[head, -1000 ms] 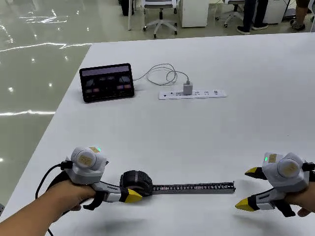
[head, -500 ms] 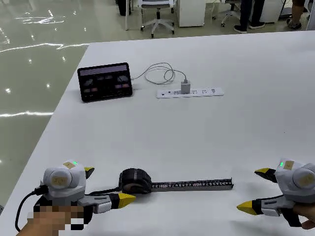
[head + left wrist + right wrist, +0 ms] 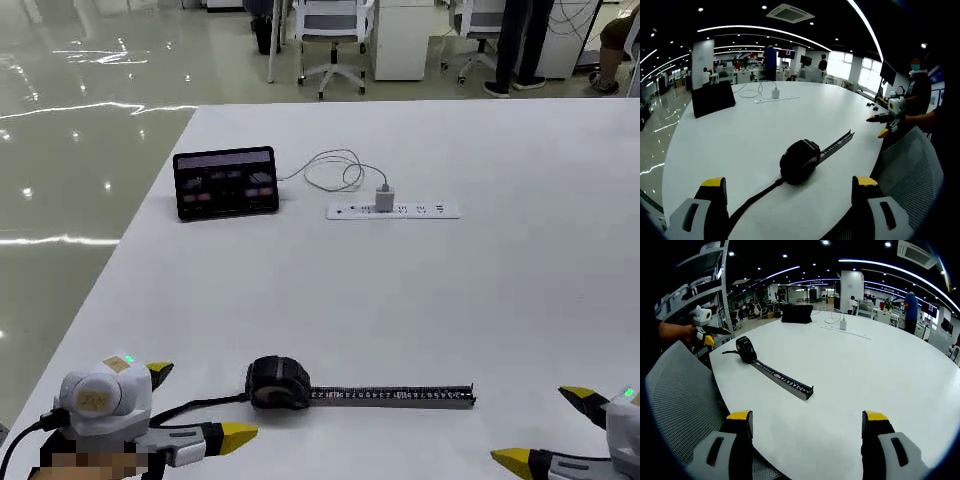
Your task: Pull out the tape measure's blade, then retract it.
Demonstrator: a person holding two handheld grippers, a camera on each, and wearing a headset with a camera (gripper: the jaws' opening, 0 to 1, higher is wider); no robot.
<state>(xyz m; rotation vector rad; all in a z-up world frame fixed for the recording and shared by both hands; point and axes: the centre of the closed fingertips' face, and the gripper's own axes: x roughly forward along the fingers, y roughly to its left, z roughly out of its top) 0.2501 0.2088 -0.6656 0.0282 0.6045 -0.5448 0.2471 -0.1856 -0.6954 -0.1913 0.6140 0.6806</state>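
2 grippers [image 3: 200, 401] [image 3: 545, 428] farther from tape measure [image 3: 277, 383]

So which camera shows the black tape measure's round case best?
The left gripper view: the black round tape measure case sits close and central. The head view shows the case smaller, from above; the right gripper view shows the case far off, beyond its pulled-out blade.

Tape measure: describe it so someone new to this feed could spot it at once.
On the big white table, look at the near edge, between the left gripper and the right gripper. The tape measure is a round black case with its blade lying flat, pulled out toward the right gripper. The black tablet and white power strip farther back are flat-sided, while this is round.
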